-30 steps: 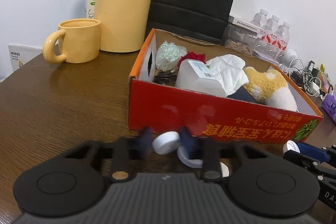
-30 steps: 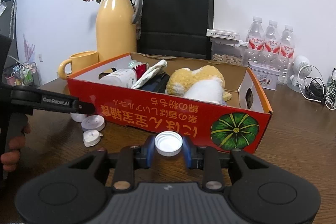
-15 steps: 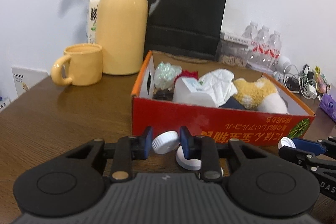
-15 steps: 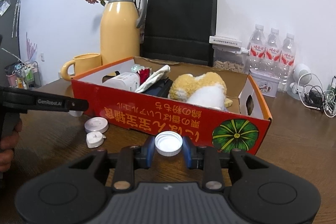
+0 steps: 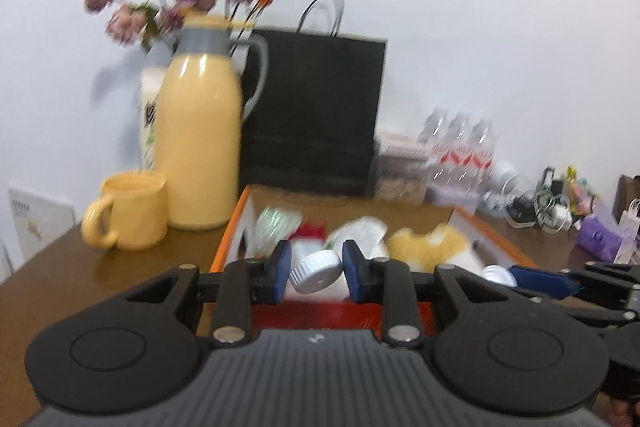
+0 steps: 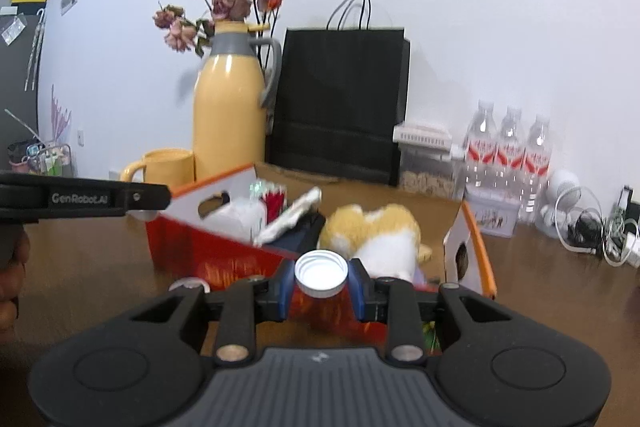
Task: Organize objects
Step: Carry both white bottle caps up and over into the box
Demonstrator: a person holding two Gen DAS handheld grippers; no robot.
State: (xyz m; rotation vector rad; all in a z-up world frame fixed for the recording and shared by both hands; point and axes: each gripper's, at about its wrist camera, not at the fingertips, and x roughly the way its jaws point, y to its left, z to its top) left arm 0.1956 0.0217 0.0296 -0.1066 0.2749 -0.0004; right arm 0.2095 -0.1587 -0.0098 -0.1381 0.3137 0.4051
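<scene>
My left gripper (image 5: 314, 273) is shut on a white ribbed bottle cap (image 5: 316, 271), tilted between the blue pads and held above the near wall of the red and orange cardboard box (image 5: 230, 239). My right gripper (image 6: 321, 277) is shut on a second white bottle cap (image 6: 321, 273), open side up, over the same box (image 6: 192, 249). Inside the box lie a yellow and white plush toy (image 6: 372, 231), a white bottle (image 6: 240, 215), tissue and a red item. In the left wrist view the right gripper's blue fingers (image 5: 540, 281) show at the right with that cap (image 5: 496, 273).
Behind the box stand a yellow thermos jug (image 6: 228, 115) with dried flowers, a yellow mug (image 5: 128, 211) and a black paper bag (image 6: 340, 107). Water bottles (image 6: 508, 151) and tangled cables (image 6: 588, 223) sit at the back right. One white cap (image 6: 188, 283) lies on the brown table.
Both grippers have risen with their caps from table level up to the box's rim. The left one tipped upward, and the loose caps on the table dropped out of its view.
</scene>
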